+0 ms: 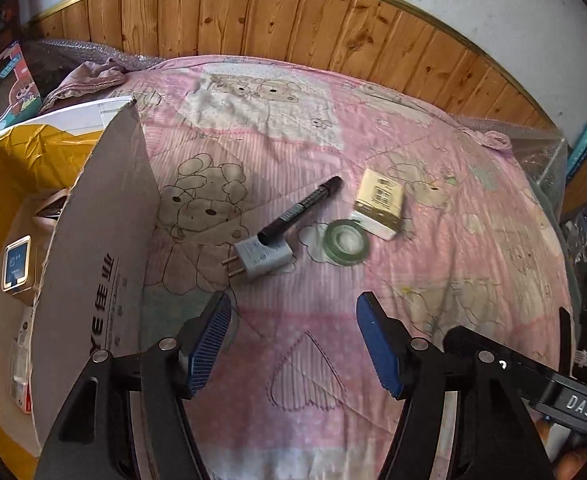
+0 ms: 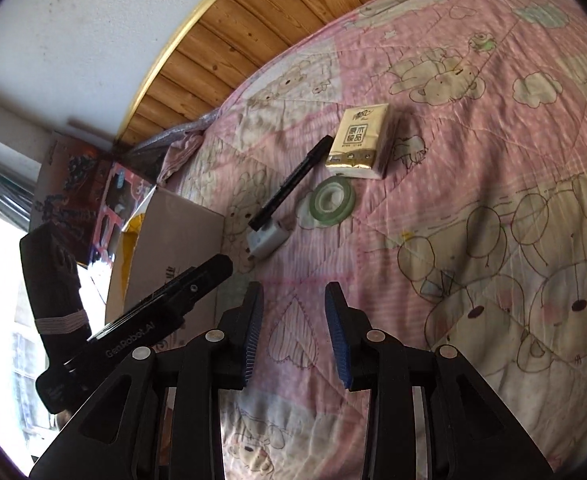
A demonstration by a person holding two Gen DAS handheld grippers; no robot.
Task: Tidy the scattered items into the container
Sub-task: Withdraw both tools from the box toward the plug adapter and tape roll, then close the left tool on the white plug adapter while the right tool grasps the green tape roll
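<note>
Left gripper [image 1: 293, 336] gapes empty, right gripper [image 2: 293, 334] parted and empty too. Just ahead: grey plug adapter [image 1: 262, 258] under the black marker [image 1: 301, 208], green tape roll [image 1: 344, 242], tissue pack [image 1: 381, 202], on the pink quilt [image 1: 373, 128]; cardboard box [image 1: 93, 248] left.

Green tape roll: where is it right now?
The green tape roll lies flat on the pink quilt, between the plug adapter and the tissue pack, right of the marker.

The quilt [image 1: 333, 128] is pink with cream cartoon bears. On it lie a black marker [image 1: 301, 210], a grey plug [image 1: 262, 258], a green tape roll [image 1: 346, 242] and a gold-and-white tissue pack [image 1: 379, 204]. Beside the quilt, the cardboard box [image 1: 101, 248] is brown with yellow lining.
</note>
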